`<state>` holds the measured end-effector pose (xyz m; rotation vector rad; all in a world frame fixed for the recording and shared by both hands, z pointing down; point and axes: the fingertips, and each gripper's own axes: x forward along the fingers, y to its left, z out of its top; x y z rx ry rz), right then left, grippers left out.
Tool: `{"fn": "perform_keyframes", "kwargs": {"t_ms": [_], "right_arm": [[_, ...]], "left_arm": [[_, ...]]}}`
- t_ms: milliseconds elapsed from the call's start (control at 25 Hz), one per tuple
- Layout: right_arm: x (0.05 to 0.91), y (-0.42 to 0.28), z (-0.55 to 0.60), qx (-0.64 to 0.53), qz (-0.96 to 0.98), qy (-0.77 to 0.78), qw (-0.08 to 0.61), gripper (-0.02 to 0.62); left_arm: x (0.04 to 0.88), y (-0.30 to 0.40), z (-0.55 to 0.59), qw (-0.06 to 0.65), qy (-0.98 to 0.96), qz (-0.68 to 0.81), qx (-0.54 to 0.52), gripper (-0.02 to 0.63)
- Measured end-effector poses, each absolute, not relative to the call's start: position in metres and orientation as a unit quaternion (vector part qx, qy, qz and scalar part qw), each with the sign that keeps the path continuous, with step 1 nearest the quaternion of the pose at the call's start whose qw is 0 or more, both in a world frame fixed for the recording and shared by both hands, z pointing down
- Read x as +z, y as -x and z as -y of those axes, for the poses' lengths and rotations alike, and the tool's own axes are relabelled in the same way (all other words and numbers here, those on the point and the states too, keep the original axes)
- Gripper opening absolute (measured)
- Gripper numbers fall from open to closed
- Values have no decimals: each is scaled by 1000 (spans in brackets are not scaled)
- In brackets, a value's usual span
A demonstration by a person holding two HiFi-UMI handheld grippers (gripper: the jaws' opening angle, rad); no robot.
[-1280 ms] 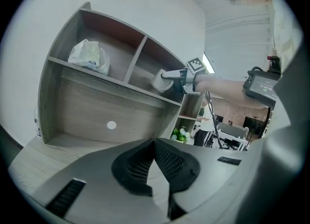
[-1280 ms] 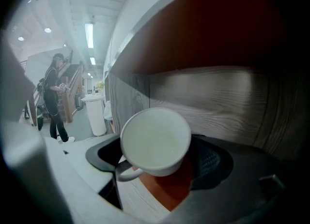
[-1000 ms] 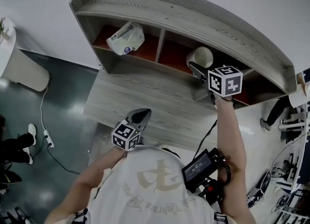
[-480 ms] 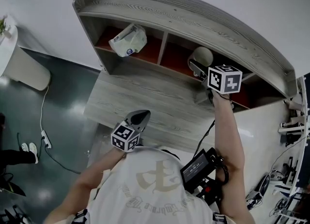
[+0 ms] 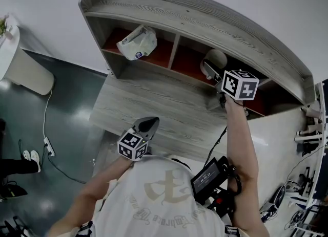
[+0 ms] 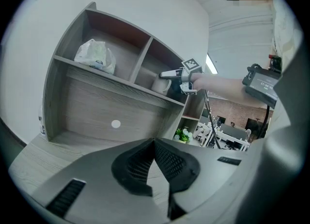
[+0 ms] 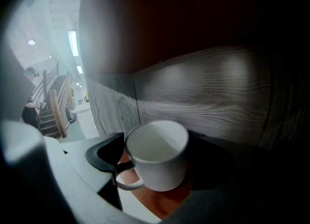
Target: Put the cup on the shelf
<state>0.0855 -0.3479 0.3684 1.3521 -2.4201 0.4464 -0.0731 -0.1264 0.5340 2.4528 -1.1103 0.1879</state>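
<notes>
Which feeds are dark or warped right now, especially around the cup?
Right gripper view: dim inside the shelf, edges black, but the white cup reads clearly between the jaws. Left gripper view: bright, fisheye bows the shelf. Head view: evenly lit, same bowing.

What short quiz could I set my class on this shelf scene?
1. True or false: the cup shares a compartment of the shelf with the white bag.
2. Which has the cup between its jaws? A) left gripper B) right gripper C) neither
3. Fill in: the left gripper's jaws are ____, holding nothing.
Key: 1 false, a divider separates them; 2 B; 3 together.
</notes>
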Motion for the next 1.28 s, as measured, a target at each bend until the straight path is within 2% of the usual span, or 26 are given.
{"fn": "perform_keyframes", "kwargs": {"t_ms": [560, 800, 1040, 1080, 1280], "right_arm": [[350, -96, 348, 125, 854, -497, 91, 423], [338, -104, 343, 95, 858, -500, 65, 302], [325, -130, 330, 71, 850, -521, 35, 251], [324, -135, 327, 67, 847, -526, 28, 230], [326, -156, 301, 52, 844, -534, 15, 38]], "left_arm": [[533, 76, 126, 219, -887, 400, 73, 2], [533, 73, 126, 216, -888, 399, 75, 2], [531, 59, 124, 211, -894, 388, 78, 2], [530, 57, 123, 210, -895, 386, 78, 2], [527, 49, 124, 206, -899, 379, 79, 2]]}}
